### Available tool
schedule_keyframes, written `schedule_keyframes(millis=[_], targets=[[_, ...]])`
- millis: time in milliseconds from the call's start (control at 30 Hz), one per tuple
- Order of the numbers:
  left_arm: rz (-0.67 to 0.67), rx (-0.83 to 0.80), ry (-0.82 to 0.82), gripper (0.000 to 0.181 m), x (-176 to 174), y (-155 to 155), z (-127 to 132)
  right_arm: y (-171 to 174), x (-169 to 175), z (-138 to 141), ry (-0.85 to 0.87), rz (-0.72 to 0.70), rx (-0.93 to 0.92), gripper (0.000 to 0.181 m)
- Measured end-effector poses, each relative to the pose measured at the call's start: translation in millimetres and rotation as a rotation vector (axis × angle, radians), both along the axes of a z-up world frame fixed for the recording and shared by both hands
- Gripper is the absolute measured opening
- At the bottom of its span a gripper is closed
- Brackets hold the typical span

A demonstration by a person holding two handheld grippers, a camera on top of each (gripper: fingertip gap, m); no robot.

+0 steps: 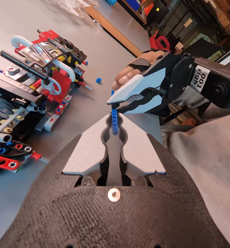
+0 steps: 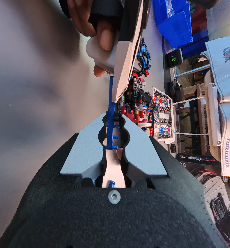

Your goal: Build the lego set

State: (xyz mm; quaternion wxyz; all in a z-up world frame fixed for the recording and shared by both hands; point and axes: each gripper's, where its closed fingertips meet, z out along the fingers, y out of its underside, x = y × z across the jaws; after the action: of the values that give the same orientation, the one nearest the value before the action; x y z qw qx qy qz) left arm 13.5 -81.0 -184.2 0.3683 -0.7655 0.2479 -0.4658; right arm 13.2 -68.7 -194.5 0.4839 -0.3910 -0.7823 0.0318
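My left gripper (image 1: pixel 114 116) is shut on a long blue beam (image 1: pixel 114 122) and holds it above the grey table (image 1: pixel 101 44). My right gripper (image 1: pixel 115 106) comes in from the right, its tips shut on a small black pin (image 1: pixel 114 107) at the beam's far end. In the right wrist view my right gripper (image 2: pixel 113 116) has the black pin (image 2: pixel 116 117) against the side of the blue beam (image 2: pixel 111 120), which carries blue pins (image 2: pixel 115 137). A finger (image 2: pixel 125 67) of my left gripper reaches down from above. The part-built red, black and grey car (image 1: pixel 37 83) stands to the left.
A loose blue piece (image 1: pixel 98 80) lies on the table past the car. The right wrist view shows the car (image 2: pixel 136 107), a pile of pins (image 2: pixel 144 56), a sticker sheet (image 2: pixel 162 114), an instruction booklet (image 2: pixel 227 67), blue bins (image 2: pixel 175 24) and the set's box (image 2: pixel 212 194). Left and right tips are no more than a few centimetres apart. Both grippers' tips are roughly 15 centimeters from the loose blue piece (image 1: pixel 98 80). Look for it in the right wrist view (image 2: pixel 111 184) too.
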Motion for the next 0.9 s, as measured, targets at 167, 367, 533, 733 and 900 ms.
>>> schedule_keyframes(millis=[167,367,533,733,900], targets=[[-0.014,0.017,-0.009,0.005,2,-2,2,-3,2,1,0.006,-0.012,-0.127,0.014],[-0.02,0.295,0.17,0.005,1,-1,8,-5,17,31,-0.078,-0.054,-0.684,0.045],[-0.015,0.502,0.303,0.006,3,-3,12,-6,13,23,-0.219,-0.086,-0.858,0.035],[0.034,0.581,0.367,0.006,-1,1,14,-5,6,9,-0.226,-0.091,-0.795,0.015],[-0.005,0.62,0.386,0.005,2,-3,13,-7,9,7,-0.251,-0.024,-0.653,0.012]])
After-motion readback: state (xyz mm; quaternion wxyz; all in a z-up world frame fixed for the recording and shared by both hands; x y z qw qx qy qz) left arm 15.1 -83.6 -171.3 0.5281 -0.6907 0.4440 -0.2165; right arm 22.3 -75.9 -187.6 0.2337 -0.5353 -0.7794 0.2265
